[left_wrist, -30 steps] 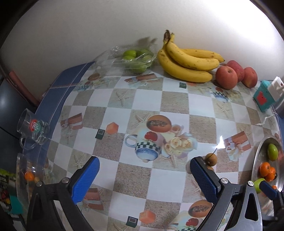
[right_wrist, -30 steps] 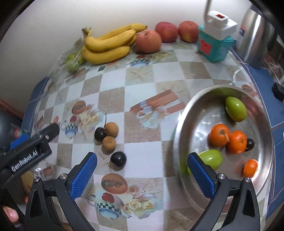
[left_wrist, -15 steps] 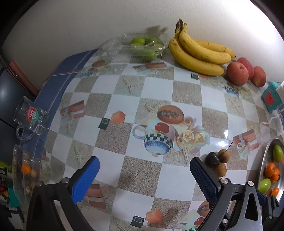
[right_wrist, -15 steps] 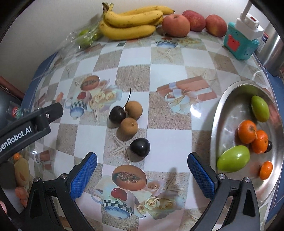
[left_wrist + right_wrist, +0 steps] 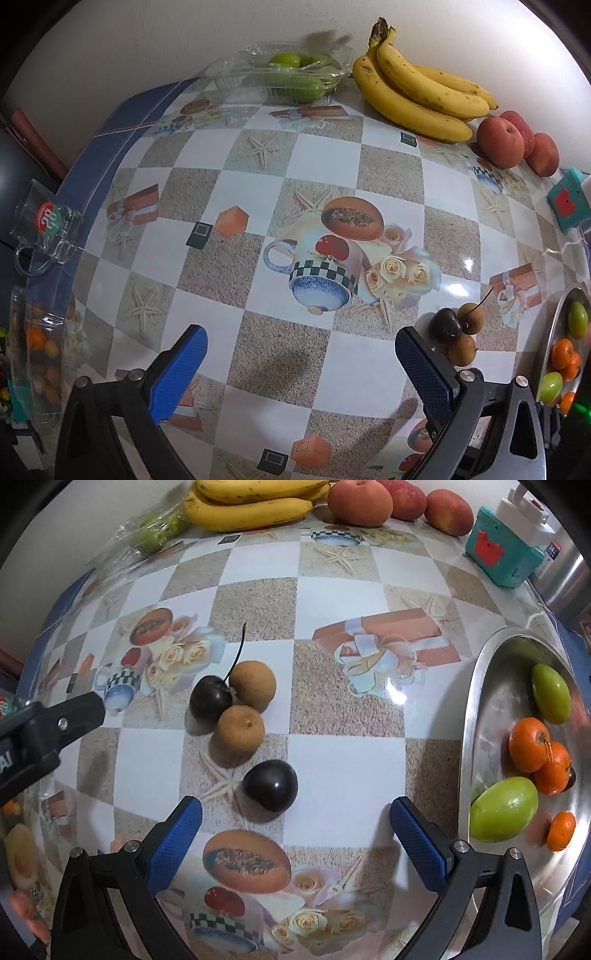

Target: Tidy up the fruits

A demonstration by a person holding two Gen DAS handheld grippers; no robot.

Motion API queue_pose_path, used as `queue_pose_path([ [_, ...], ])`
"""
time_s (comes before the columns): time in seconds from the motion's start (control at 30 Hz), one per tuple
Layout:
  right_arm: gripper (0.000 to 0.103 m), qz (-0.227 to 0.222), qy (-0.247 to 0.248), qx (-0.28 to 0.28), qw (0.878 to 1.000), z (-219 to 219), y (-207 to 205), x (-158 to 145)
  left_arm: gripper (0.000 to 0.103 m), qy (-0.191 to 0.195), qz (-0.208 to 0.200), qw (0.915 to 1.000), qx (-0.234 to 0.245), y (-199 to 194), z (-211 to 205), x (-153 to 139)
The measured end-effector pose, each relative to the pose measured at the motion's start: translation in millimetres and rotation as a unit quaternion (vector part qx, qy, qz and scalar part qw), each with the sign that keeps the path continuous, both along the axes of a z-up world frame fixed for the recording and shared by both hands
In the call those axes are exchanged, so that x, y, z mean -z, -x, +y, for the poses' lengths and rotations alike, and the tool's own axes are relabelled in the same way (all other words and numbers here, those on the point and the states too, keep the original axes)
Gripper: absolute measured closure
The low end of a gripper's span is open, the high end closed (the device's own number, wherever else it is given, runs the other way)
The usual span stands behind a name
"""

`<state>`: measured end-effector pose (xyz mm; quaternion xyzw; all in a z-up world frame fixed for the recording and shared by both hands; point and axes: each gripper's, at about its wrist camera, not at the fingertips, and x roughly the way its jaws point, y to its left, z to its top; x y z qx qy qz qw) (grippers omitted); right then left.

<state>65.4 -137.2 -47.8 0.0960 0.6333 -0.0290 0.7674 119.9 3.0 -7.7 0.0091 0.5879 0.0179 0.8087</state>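
A loose dark plum [image 5: 270, 785] lies on the patterned tablecloth just ahead of my open right gripper [image 5: 295, 827], between the lines of its fingers. Behind it sits a cluster of two brown longans [image 5: 252, 686] and another dark fruit [image 5: 210, 699] with a stem; the left wrist view shows this cluster [image 5: 460, 325] by the right finger. A steel bowl [image 5: 476, 716] at the right holds green fruits [image 5: 504, 809] and small oranges [image 5: 529, 744]. My left gripper [image 5: 301, 356] is open over bare cloth; its arm [image 5: 48, 727] shows in the right wrist view.
Bananas [image 5: 417, 88], red apples [image 5: 500, 138] and a clear box of green fruit [image 5: 295, 74] line the back wall. A teal box [image 5: 498, 552] and a steel kettle [image 5: 565, 579] stand at the back right. A glass mug [image 5: 46, 229] and a plastic bag of fruit [image 5: 37, 347] sit at the left edge.
Both grippers have moved left and lower over the table. The right one has shifted from the bowl toward the dark plum and cluster, which appear larger. Nothing was picked up.
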Motion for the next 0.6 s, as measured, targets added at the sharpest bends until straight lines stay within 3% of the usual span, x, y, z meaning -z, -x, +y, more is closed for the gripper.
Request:
queue_pose_path([
  [0.2, 0.000, 0.000, 0.035, -0.009, 0.999, 18.2, -10.2, 6.0, 0.000, 0.006, 0.001, 1.0000, 0.005, -0.1, -2.1, 1.2],
  [0.6, 0.000, -0.017, 0.037, 0.028, 0.999, 17.8, -1.8, 8.9, 0.000, 0.022, 0.008, 0.9997, -0.009, -0.7, 6.6, 6.1],
])
